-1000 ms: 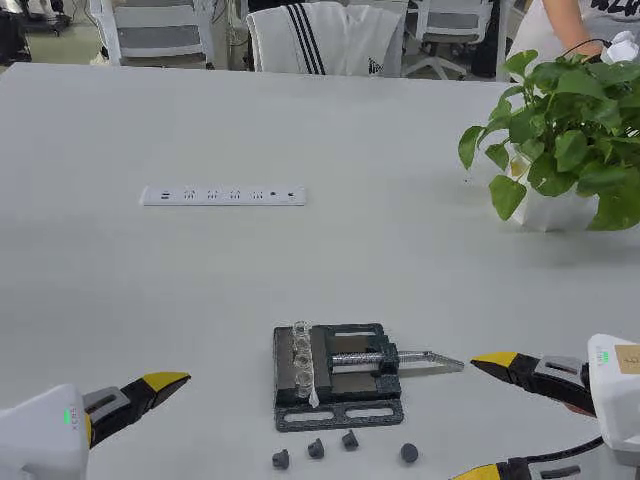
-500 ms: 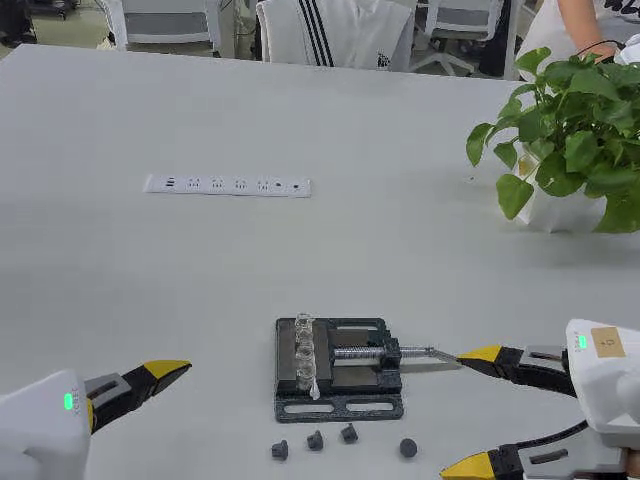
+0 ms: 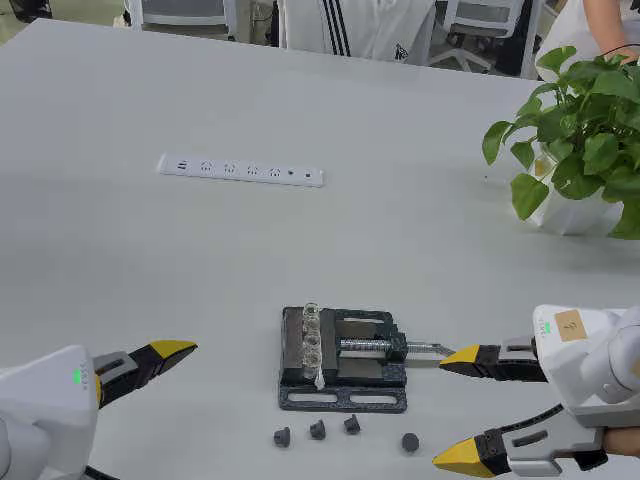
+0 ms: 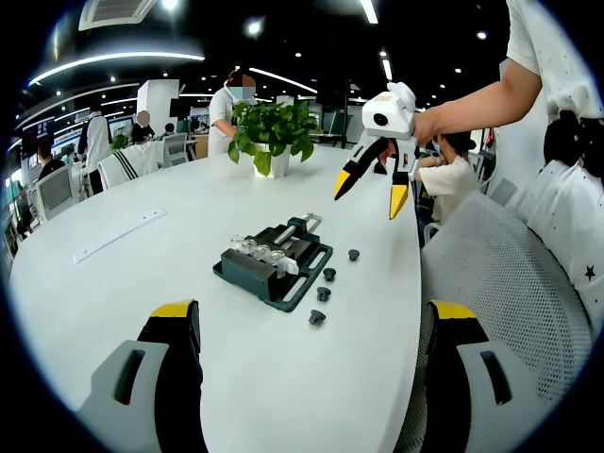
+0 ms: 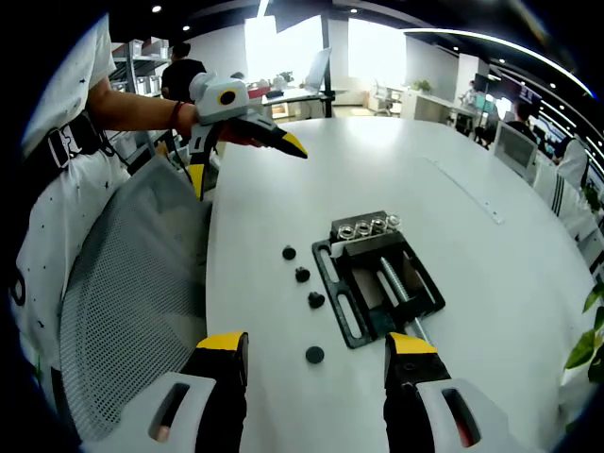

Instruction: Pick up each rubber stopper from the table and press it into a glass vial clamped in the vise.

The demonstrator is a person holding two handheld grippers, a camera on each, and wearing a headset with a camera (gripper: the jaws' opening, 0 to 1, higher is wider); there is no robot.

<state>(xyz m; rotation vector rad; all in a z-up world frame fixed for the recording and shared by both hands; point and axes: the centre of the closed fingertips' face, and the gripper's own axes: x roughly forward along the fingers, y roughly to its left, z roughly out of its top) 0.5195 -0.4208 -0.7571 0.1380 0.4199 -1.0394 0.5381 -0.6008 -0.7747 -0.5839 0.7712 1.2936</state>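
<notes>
At the workbench I counted four rubber stoppers (image 3: 318, 430) on the table (image 3: 150, 260), four glass vials (image 5: 363, 226) in a single vise (image 3: 345, 397), one power strip (image 3: 240, 170) and one potted plant (image 3: 590, 150). I ran two grippers, one left gripper (image 5: 245, 165) and one right gripper (image 3: 443, 411).

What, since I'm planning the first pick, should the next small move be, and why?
Probably lower the open right gripper onto the nearest dark grey rubber stopper: it lies on the pale grey table, beside that gripper's yellow-tipped jaws, and the clear glass vials in the black vise look unstoppered.
</notes>
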